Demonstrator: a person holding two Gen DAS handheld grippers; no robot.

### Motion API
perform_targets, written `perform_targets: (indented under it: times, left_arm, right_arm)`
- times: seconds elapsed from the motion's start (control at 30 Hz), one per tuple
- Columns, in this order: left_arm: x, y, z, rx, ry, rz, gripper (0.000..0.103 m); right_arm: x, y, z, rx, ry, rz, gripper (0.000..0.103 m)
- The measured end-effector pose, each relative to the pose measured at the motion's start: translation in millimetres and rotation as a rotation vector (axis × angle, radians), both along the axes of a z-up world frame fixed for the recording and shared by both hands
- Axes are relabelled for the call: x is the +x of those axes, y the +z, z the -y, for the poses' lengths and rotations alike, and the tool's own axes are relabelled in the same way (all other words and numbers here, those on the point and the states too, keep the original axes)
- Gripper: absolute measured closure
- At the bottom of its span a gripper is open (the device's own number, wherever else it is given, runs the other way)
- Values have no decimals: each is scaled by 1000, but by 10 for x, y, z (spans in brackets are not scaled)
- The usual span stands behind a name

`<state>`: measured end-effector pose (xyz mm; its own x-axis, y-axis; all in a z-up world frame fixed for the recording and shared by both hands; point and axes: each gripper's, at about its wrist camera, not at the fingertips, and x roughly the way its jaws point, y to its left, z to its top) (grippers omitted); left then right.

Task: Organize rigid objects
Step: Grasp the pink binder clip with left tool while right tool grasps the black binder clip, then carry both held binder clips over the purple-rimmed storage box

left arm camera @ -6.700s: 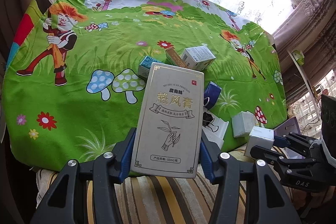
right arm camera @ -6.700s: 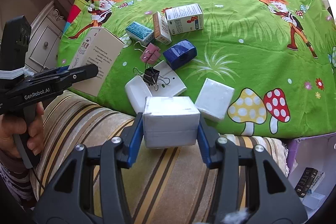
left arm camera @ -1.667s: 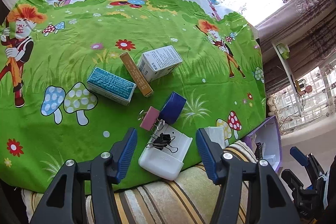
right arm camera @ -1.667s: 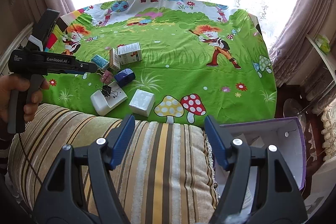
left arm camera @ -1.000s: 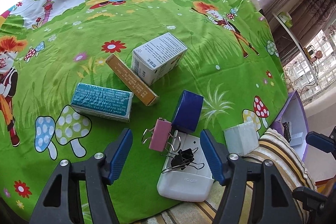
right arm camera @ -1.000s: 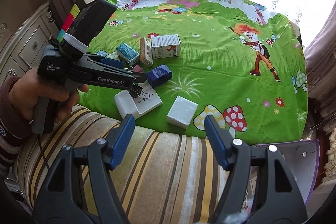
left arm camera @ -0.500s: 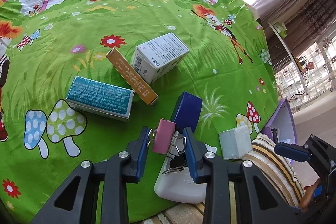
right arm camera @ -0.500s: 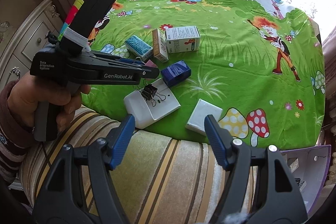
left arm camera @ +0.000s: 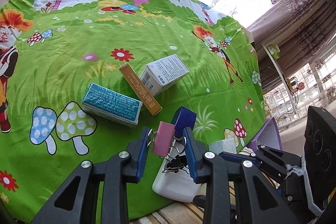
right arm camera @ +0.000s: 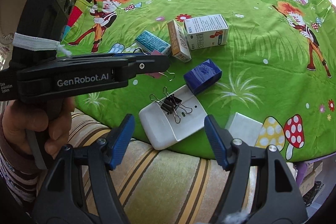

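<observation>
Closing in since the earlier frame, the left gripper [left arm camera: 166, 145] has shut its jaws on the pink binder clip [left arm camera: 163, 141], which hangs just above the green cartoon tablecloth [left arm camera: 126, 39]; meanwhile the right gripper [right arm camera: 169, 140] has dropped toward the white tray [right arm camera: 166, 133] and hovers wide open and empty.

Going by size: the tray overhangs the cloth's near edge onto the striped cushion [right arm camera: 168, 177], so a nudge from either tool could tip it. The navy box [right arm camera: 202, 76] touches the tray and may get shoved. The black binder clip [right arm camera: 173, 105] on the tray could snag. The pads press the pink clip's wire handles, so it may twist free.
</observation>
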<state>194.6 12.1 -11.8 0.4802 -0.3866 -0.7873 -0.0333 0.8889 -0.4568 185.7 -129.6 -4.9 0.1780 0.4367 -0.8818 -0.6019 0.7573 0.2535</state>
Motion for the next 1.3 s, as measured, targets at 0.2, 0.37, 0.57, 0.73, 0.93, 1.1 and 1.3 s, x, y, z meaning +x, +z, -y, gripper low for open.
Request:
perform_targets:
  times: [0.2,0.37,0.57,0.73,0.93,1.1,1.3]
  left_arm:
    - [-83,82,-87,-19,31,34,70]
    - [-137,90,-117,-40,40,44,70]
    - [-166,81,-148,-53,56,47,70]
    - [-203,95,-190,-56,73,53,70]
    - [-218,112,-186,-57,76,58,70]
    - [-246,148,-202,-58,88,66,70]
    - [-282,206,-198,-58,99,78,69]
  right_arm:
    - [104,-130,-163,3,32,-36,33]
    - [196,-239,-262,-1,48,-68,38]
    - [229,-291,-299,-6,57,-87,68]
    - [213,-262,-272,11,56,-80,82]
    - [205,-242,-225,23,52,-65,84]
    - [200,-194,-154,43,37,-48,84]
    - [177,-97,-45,70,12,-26,84]
